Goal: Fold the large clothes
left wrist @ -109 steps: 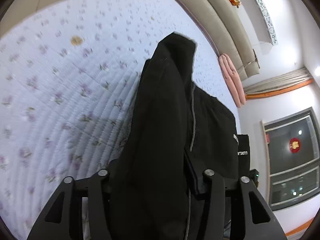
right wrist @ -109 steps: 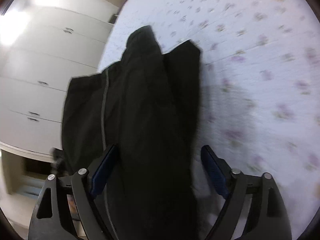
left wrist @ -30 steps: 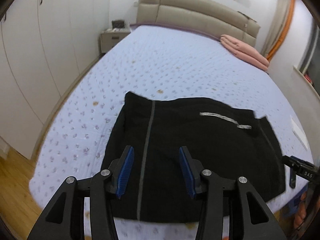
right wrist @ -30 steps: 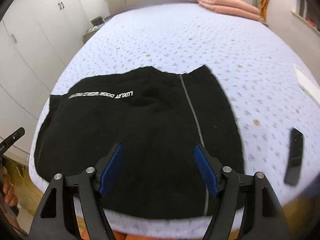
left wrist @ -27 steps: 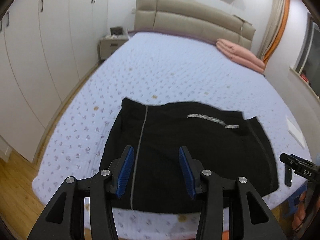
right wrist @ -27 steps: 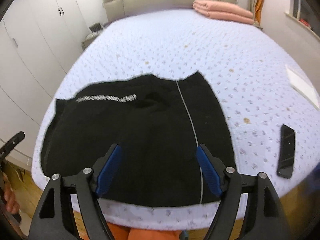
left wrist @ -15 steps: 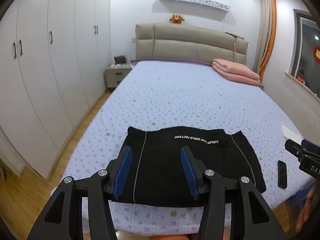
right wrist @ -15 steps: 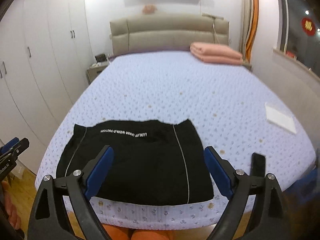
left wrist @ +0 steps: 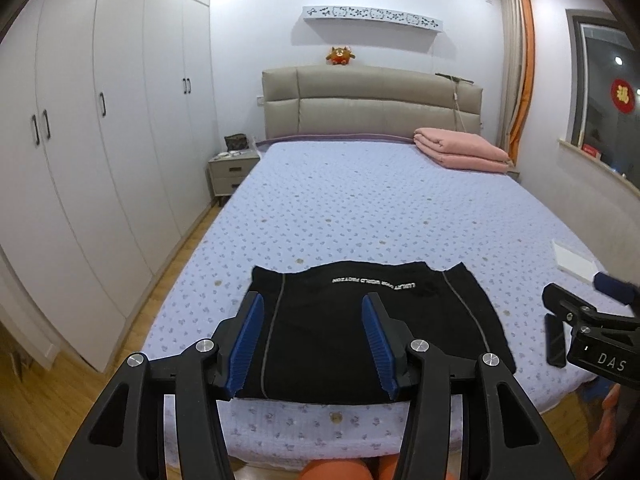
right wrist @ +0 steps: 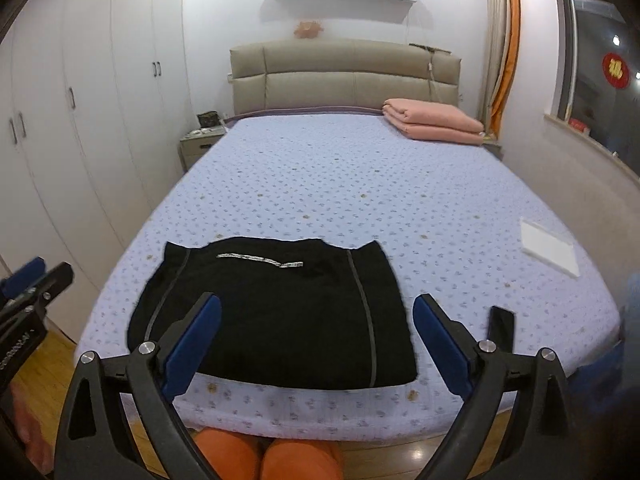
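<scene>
Left wrist view shows the left gripper and right gripper, both spread and empty, drawn farther back; the folded black garment lies at the bed's foot.

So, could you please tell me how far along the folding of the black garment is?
Done: the black garment lies flat as a neat folded rectangle at the foot of the bed. In hand: nothing; the left tool and right tool are both open and held back from it. Left: apparently little, perhaps one further fold.
</scene>
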`<state>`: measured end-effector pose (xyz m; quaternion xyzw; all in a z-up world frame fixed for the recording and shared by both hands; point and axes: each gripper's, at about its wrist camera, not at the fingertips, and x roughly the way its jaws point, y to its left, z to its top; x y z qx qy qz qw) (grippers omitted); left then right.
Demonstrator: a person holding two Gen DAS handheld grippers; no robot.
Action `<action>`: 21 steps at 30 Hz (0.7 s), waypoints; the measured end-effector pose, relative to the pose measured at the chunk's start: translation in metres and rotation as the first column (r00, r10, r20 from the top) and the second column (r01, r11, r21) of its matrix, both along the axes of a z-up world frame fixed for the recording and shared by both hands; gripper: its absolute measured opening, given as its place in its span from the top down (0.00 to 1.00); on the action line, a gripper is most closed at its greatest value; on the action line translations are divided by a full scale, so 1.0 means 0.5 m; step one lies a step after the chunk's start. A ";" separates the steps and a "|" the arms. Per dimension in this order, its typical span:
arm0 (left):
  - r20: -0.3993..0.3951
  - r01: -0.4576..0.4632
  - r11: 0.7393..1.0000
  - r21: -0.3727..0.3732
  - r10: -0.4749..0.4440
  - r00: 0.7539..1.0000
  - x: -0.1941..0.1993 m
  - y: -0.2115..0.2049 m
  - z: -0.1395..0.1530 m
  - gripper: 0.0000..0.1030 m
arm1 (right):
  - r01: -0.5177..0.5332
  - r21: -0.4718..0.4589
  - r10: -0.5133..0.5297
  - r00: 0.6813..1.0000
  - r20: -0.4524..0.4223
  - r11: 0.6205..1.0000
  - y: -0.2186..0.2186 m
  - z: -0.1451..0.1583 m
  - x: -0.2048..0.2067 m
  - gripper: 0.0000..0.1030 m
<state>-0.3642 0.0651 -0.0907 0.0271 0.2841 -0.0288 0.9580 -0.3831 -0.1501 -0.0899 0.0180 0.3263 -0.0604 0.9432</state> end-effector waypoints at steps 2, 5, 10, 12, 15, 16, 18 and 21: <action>0.001 -0.010 1.000 0.014 0.010 1.000 -0.003 -0.005 -0.002 0.49 | 0.000 -0.022 0.000 1.000 0.007 1.000 0.005 0.003 -0.006 0.05; -0.020 -0.004 1.000 -0.011 0.003 1.000 -0.003 -0.007 -0.005 0.49 | -0.015 -0.001 0.015 1.000 0.008 1.000 0.006 0.004 -0.008 0.05; -0.024 -0.009 1.000 -0.006 0.009 1.000 -0.001 -0.011 -0.008 0.49 | -0.020 0.003 0.020 1.000 0.006 1.000 0.003 0.000 -0.006 0.05; -0.026 -0.008 1.000 -0.003 0.008 1.000 -0.001 -0.012 -0.010 0.49 | -0.022 0.000 0.022 1.000 0.002 1.000 0.001 -0.004 -0.003 0.05; -0.031 -0.015 1.000 -0.003 0.014 0.999 0.004 -0.013 -0.012 0.49 | -0.032 0.022 0.032 0.999 -0.005 0.999 0.000 -0.008 0.000 0.05; -0.033 -0.017 1.000 -0.002 0.017 0.999 0.006 -0.012 -0.013 0.49 | -0.034 0.029 0.034 0.999 -0.008 0.999 -0.001 -0.009 0.001 0.05; -0.036 -0.019 1.000 -0.002 0.019 0.999 0.007 -0.013 -0.016 0.49 | -0.036 0.033 0.036 0.999 -0.011 0.999 -0.001 -0.012 0.002 0.05; -0.042 -0.019 1.000 -0.001 0.019 0.999 0.009 -0.014 -0.019 0.49 | -0.040 0.031 0.041 0.999 -0.018 0.999 -0.002 -0.015 0.005 0.05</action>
